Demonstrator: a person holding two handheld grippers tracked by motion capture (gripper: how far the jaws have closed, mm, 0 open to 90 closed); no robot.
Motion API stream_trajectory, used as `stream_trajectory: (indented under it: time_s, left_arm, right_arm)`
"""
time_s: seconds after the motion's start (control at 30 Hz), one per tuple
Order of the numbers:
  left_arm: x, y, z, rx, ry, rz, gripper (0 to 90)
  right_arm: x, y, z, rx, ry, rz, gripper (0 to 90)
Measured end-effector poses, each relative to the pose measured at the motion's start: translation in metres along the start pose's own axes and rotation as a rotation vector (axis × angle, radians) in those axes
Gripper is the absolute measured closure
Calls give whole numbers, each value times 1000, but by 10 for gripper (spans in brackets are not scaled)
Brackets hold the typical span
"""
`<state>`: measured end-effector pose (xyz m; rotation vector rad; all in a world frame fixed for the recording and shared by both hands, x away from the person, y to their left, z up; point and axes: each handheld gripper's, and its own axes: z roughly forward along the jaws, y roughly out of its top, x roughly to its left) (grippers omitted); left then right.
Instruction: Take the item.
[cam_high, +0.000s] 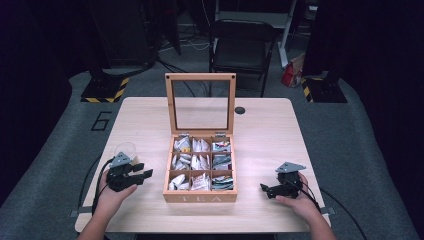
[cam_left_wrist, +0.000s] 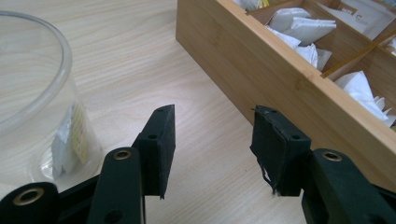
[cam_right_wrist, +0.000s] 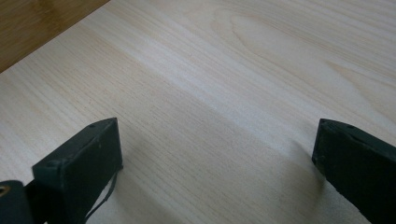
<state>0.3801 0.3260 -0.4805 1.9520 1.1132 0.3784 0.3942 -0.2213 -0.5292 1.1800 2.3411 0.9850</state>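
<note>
The clear glass cup (cam_left_wrist: 32, 93) stands upright on the table (cam_high: 270, 135) just left of my left gripper (cam_left_wrist: 212, 140), a tea bag (cam_left_wrist: 70, 140) inside it. My jaws stand partly apart, empty, above bare wood beside the wooden tea box (cam_left_wrist: 280, 79). My right gripper (cam_right_wrist: 215, 158) gapes wide, empty.

Your left gripper (cam_high: 141, 170): low over the table, left of the tea box (cam_high: 200, 197), jaws parted and empty, pointing toward the box. Your right gripper (cam_high: 266, 189): right of the box, jaws spread wide, empty, aimed toward it. Both forearms enter from the near edge.
</note>
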Motion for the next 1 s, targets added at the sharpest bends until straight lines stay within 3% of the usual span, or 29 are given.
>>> stream_trajectory:
  time_s: [0.43, 0.73, 1.0]
  left_arm:
    - [4, -10, 11, 48, 4, 0, 474]
    - [5, -13, 16, 51, 8, -7, 468]
    - [4, -13, 19, 66, 7, 14, 465]
  right_arm:
    - [0, 0, 0, -1, 0, 0, 9]
    - [0, 0, 0, -4, -3, 1, 9]
    - [0, 0, 0, -6, -2, 2, 9]
